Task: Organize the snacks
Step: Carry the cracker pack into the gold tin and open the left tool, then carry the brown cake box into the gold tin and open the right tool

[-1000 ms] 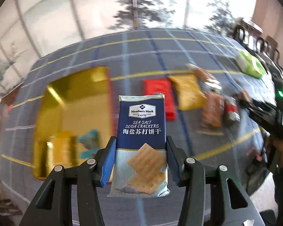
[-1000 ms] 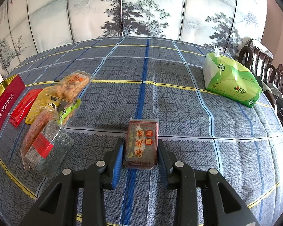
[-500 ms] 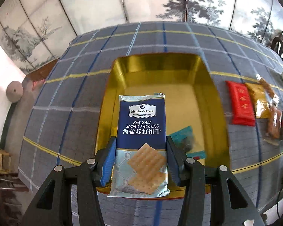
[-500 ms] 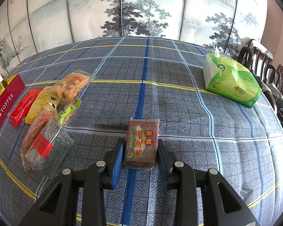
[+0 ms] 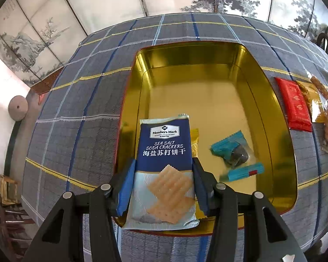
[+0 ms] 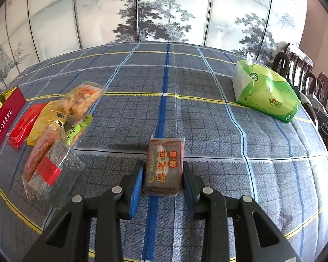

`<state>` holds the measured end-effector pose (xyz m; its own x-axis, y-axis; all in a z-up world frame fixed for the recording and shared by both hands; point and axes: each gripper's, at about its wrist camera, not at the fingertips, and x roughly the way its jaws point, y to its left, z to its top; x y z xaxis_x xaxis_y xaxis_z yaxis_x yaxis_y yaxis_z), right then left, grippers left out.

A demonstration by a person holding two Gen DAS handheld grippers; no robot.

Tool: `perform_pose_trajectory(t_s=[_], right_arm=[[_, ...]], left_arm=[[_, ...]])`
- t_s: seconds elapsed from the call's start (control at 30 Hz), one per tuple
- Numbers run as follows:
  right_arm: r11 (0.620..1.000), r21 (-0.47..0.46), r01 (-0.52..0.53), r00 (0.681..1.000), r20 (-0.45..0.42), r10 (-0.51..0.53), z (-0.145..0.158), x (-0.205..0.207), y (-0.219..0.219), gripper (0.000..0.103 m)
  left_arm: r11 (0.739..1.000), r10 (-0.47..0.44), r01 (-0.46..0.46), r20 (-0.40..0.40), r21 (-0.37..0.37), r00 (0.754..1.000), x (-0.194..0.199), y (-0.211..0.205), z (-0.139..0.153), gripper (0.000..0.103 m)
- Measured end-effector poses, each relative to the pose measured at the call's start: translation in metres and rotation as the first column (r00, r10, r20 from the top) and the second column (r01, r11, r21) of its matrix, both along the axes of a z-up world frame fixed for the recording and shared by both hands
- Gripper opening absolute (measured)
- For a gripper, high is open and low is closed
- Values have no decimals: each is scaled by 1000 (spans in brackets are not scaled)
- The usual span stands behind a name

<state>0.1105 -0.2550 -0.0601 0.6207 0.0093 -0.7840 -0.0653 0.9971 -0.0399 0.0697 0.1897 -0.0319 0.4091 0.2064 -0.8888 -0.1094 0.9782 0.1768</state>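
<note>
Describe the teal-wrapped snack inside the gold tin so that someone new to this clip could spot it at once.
Start at the open gold tin on the plaid tablecloth, seen from the left wrist. Near its front edge, to the right of the soda cracker pack held in the left claw, lies the teal snack packet. It alone has teal crimped ends and a clear middle showing something dark.

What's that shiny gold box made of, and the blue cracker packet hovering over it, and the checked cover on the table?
The gold box looks like thin metal, probably tin: mirror-bright walls with rounded pressed corners. The cracker packet seems to be glossy printed plastic film, with a crimped top seal. The table cover appears to be woven cloth; its plaid has a grainy weave and fold creases.
</note>
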Motion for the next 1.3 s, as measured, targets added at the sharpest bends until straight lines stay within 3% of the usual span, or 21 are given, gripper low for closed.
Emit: perform_pose_trajectory(t_s=[0.53,0.7,0.9,1.07,1.3], right_arm=[[998,1,60,998,-27,-60,2,3,3,31],[996,-3,93,995,-34,-93,4,3,4,31],[991,23,135,991,5,-135,25,-3,7,31],[995,54,82,995,48,-84,53,-8,33,31],[988,115,-101,993,70,93,78,-17,114,31]], left_arm=[[999,17,-17,3,-31,1000,0,6,-4,51],[999,12,-11,23,-44,1000,-3,5,1,65],[998,27,-21,94,-62,995,-14,6,18,73],[997,56,-47,152,-63,987,-26,7,32,78],[991,117,-103,188,-86,975,-45,20,45,80]])
